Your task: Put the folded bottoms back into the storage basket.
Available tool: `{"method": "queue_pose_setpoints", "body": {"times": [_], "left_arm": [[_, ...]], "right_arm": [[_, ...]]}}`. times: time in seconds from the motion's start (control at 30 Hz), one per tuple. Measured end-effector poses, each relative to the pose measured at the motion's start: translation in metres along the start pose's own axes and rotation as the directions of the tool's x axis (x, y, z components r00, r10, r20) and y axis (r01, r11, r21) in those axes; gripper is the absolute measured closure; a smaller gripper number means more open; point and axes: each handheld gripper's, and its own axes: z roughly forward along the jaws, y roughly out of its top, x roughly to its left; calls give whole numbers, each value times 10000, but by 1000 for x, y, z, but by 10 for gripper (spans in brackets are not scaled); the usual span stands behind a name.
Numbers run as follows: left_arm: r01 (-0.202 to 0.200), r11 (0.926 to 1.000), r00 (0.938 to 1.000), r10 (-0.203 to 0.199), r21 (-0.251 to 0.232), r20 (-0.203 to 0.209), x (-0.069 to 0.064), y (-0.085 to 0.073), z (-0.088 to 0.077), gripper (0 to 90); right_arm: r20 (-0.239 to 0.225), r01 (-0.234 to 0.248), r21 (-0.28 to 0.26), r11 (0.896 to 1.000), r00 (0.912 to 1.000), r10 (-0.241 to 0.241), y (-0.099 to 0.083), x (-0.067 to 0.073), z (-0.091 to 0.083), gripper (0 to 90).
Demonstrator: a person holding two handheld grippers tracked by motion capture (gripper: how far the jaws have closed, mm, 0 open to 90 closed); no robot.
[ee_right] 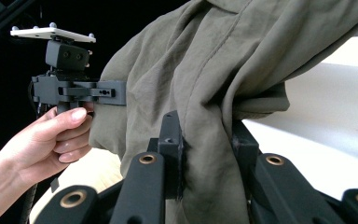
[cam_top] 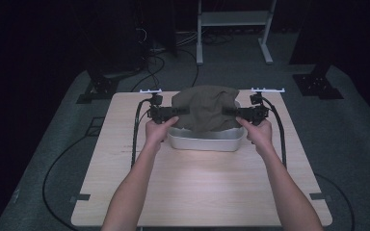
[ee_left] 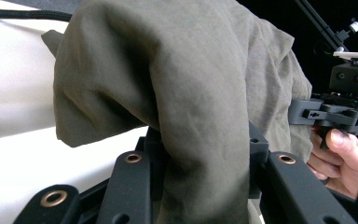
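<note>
An olive-green cloth (cam_top: 204,108) hangs bunched above a white rectangular tub (cam_top: 207,140) at the far middle of the table. My left gripper (cam_top: 176,112) is shut on the cloth's left side, and my right gripper (cam_top: 230,112) is shut on its right side. In the left gripper view the cloth (ee_left: 186,93) is pinched between the black jaws and drapes over them, with the other gripper (ee_left: 340,114) and a hand beyond. In the right gripper view the cloth (ee_right: 223,79) is clamped between the jaws, with the opposite gripper (ee_right: 77,91) at the left. The tub's inside is hidden by the cloth.
The light wooden table (cam_top: 202,187) has open surface on the near side of the tub. Black cables (cam_top: 136,130) run from each gripper across the table. A white metal frame (cam_top: 233,29) stands on the floor beyond the table.
</note>
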Motion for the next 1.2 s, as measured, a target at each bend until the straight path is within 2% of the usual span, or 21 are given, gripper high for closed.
{"method": "queue_pose_setpoints", "body": {"times": [0.23,0.37,0.6,0.8,0.97,1.2], "left_arm": [[246,9997,9996,-245,84,-148,10,-5,6,635],[204,9997,9991,-199,130,-373,10,-6,7,631],[248,9994,9984,-236,235,-504,14,-8,8,630],[177,9986,9967,-136,503,-797,15,-12,13,627],[185,9981,9962,-133,589,-860,16,-12,15,627],[196,9970,9946,-118,744,-1034,17,-14,16,608]], "right_arm": [[149,-13,189,9998,9999,10,-2,-3,5,719],[195,-52,234,9997,9998,48,-3,-5,8,719],[197,-122,314,9994,9997,116,-5,-9,12,719],[281,-375,434,9984,9989,363,-12,-17,16,720],[292,-518,421,9978,9983,506,-16,-21,17,720],[364,-462,562,9973,9984,442,-17,-22,18,720]]}}
